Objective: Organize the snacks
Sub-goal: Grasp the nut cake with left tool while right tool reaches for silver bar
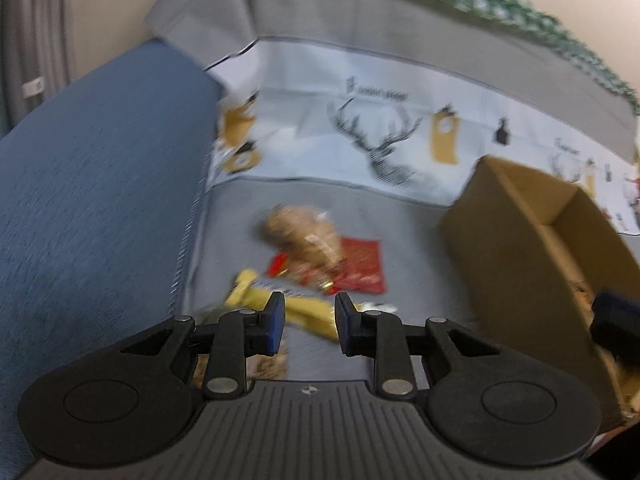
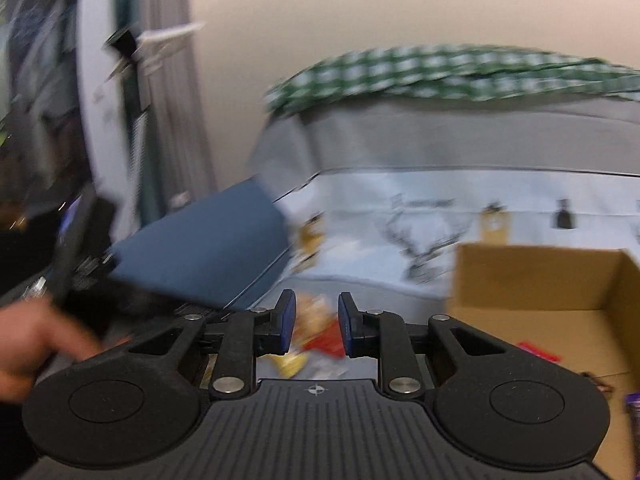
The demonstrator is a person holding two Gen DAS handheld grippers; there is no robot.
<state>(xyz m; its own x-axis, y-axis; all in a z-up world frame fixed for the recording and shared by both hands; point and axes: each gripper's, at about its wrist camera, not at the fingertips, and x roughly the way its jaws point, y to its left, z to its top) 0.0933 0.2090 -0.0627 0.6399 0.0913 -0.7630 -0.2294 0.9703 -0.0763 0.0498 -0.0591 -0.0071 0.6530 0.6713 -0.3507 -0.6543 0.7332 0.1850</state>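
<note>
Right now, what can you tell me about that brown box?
The cardboard box is plain brown with thin, slightly bent walls. It is open at the top and sits upright on the grey cloth, with the deer-print cloth behind it. The loose snack pile lies apart from it on one side. Inside, on its floor, lies a red packet, with other wrappers near the picture's edge too blurred to name. No gripper is touching the box.

We see a small heap of snacks on the grey cloth: a tan, crinkled packet lies on top of a flat red packet, with a yellow wrapper slanting just beside them. An open cardboard box stands near, to their right, with a red packet on its floor.
</note>
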